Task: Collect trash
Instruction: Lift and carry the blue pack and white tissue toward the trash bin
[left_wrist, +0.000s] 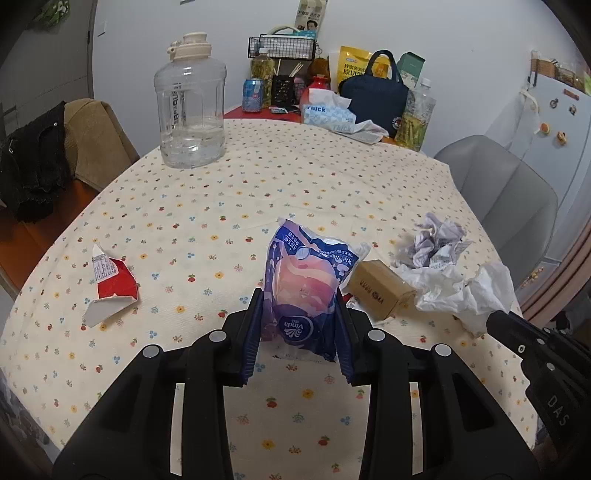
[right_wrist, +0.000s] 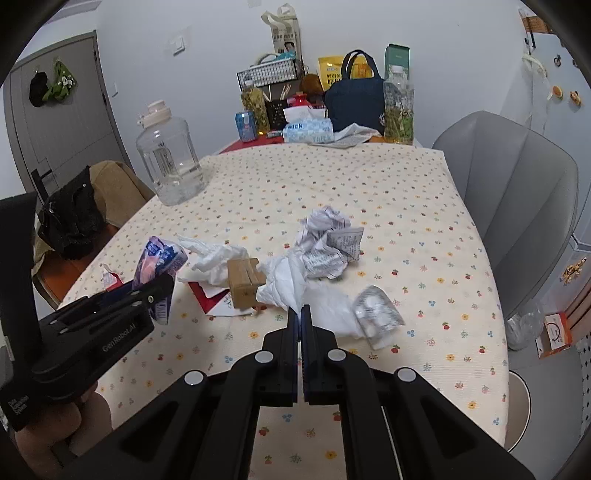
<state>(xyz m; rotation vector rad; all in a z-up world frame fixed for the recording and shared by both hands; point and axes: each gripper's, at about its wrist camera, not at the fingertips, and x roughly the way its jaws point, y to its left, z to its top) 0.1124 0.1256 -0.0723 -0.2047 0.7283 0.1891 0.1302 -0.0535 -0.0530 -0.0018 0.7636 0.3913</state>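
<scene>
Clearly "Vinda" on gripped tissue pack (left_wrist: 300, 291)

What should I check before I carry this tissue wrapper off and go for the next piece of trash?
1. Left gripper clamped on the Vinda wrapper: ok.
2. Wrapper clear of the table: cannot tell.
3. Right gripper free: cannot tell; jaws together at the white tissue, pinch unclear.
4. Cardboard box clear of the lift path: ok, beside the wrapper.
5. Trash left on the tablecloth: not ok; red carton scrap and crumpled paper remain.
6. Bin location: cannot tell.
</scene>
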